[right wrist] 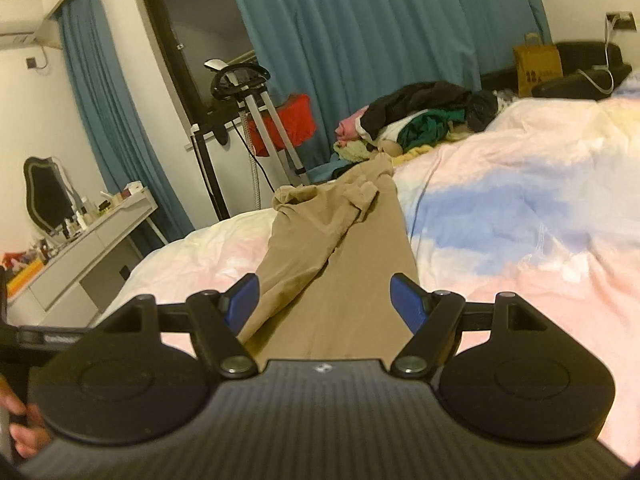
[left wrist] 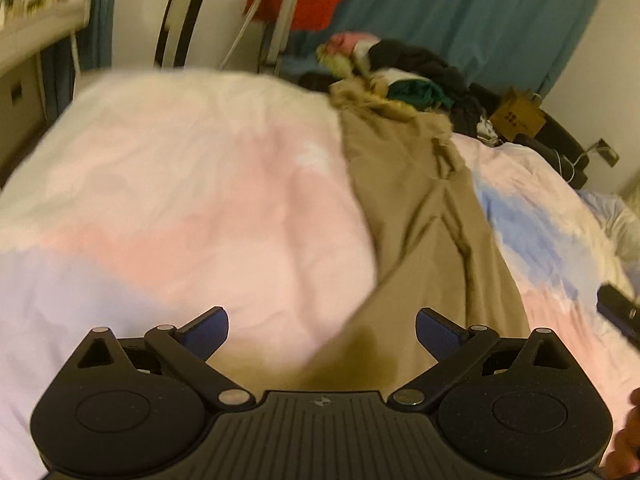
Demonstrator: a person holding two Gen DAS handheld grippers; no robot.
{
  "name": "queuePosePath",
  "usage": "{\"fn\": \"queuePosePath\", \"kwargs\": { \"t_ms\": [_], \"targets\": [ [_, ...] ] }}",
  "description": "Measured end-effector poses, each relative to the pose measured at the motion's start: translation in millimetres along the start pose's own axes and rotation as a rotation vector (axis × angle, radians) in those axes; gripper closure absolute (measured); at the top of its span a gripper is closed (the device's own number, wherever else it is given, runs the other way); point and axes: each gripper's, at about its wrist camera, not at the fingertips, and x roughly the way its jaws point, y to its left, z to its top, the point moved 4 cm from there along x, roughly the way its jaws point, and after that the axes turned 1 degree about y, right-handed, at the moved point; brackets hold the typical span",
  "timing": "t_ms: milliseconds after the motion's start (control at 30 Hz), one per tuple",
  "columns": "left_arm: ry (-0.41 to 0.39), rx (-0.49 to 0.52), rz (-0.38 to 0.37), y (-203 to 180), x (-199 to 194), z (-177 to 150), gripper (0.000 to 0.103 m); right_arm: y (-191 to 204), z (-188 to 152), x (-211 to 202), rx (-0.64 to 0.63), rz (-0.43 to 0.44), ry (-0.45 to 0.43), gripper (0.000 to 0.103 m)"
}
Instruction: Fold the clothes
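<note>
No lettering can be read anywhere. The brown paper bag (right wrist: 537, 65) beside the bed carries a dark printed mark, too blurred to make out.

Both wrist cams sit low over the bed (left wrist: 160, 200), looking along it toward the far curtain (right wrist: 360, 40); they share the tan trousers (right wrist: 340, 260) and clothes pile (left wrist: 400, 68).

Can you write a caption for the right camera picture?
Open right gripper hovers over tan trousers laid on a pastel duvet.
</note>
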Motion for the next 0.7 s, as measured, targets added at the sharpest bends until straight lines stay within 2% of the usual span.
{"fn": "queuePosePath", "kwargs": {
  "t_ms": [133, 267, 367, 433, 567, 633, 700],
  "targets": [
    [0.109, -0.070, -0.122, 40, 4, 7, 0.008, -7, -1, 7, 0.042, -0.007, 0.020, 0.029],
    [0.145, -0.055, -0.145, 63, 10, 3, 0.016, -14, -4, 14, 0.076, -0.016, 0.050, 0.029],
    [0.185, -0.042, -0.213, 72, 20, -2, 0.023, -17, -6, 18, 0.095, -0.019, 0.072, 0.029],
    [0.208, 0.008, -0.237, 70, 24, -8, 0.033, -17, -7, 20, 0.100, -0.021, 0.082, 0.029],
    [0.253, 0.112, -0.283, 66, 33, -19, 0.042, -18, -9, 23, 0.091, -0.040, 0.093, 0.029],
    [0.275, 0.151, -0.311, 63, 33, -22, 0.053, -20, -10, 25, 0.095, -0.047, 0.099, 0.029],
    [0.295, 0.181, -0.332, 58, 31, -26, 0.055, -22, -11, 27, 0.102, -0.054, 0.106, 0.029]
  ]
}}
